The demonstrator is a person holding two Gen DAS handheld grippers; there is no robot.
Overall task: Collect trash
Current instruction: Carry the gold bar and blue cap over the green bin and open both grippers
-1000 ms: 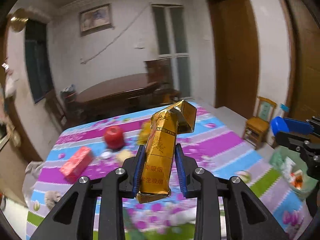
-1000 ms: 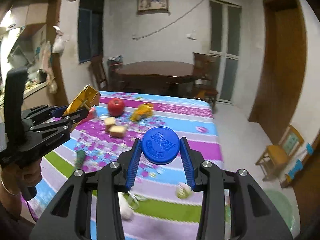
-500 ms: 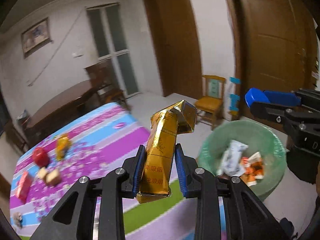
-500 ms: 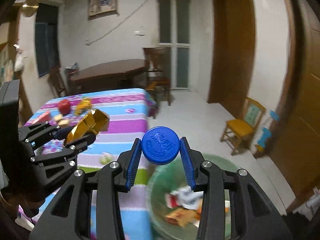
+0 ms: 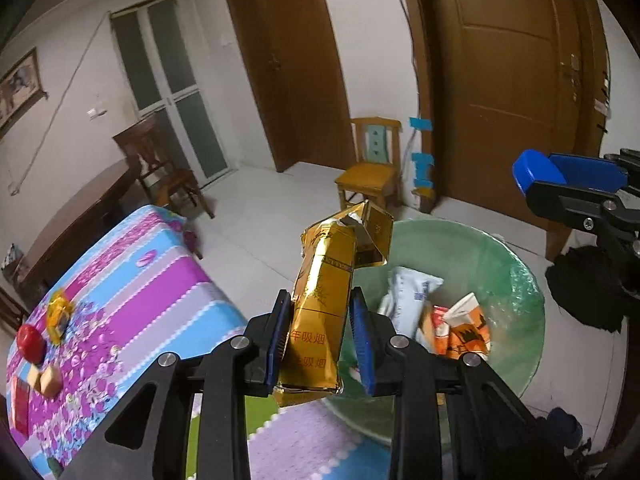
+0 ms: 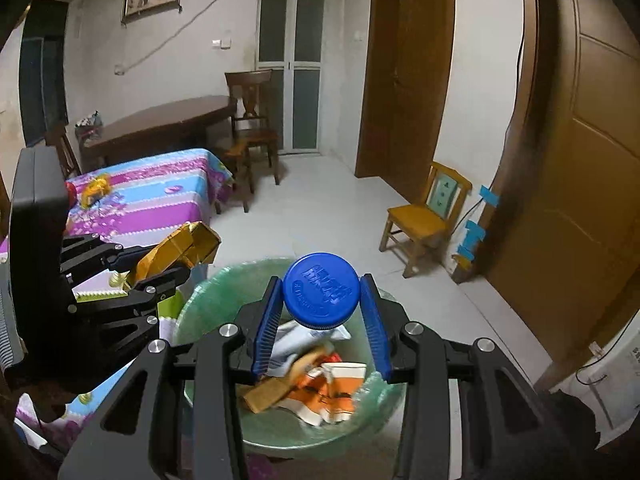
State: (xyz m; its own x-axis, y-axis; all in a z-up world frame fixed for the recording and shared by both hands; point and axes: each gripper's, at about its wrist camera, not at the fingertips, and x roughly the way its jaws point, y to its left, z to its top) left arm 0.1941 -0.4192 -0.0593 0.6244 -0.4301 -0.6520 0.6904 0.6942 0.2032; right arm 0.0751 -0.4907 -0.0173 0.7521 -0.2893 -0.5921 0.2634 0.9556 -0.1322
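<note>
My left gripper [image 5: 320,332] is shut on a gold cigarette pack [image 5: 324,300] with its lid flipped open, held above the near rim of a green trash bin [image 5: 516,280]. My right gripper [image 6: 320,320] is shut on a blue bottle cap [image 6: 321,290], held over the green bin [image 6: 192,312]. The bin holds several wrappers and cartons [image 6: 320,384]. The left gripper and gold pack [image 6: 176,252] show at the left of the right wrist view. The right gripper with the cap [image 5: 536,172] shows at the right edge of the left wrist view.
A table with a striped, flowered cloth [image 5: 140,292] stands left of the bin, with a red apple [image 5: 30,342], a yellow toy [image 5: 58,314] and small blocks [image 5: 44,380]. A small yellow chair [image 6: 424,216] and wooden doors [image 6: 580,160] are beyond the bin.
Both grippers swung right, away from the table, and now hang over the green bin. The pack and the cap stay gripped.
</note>
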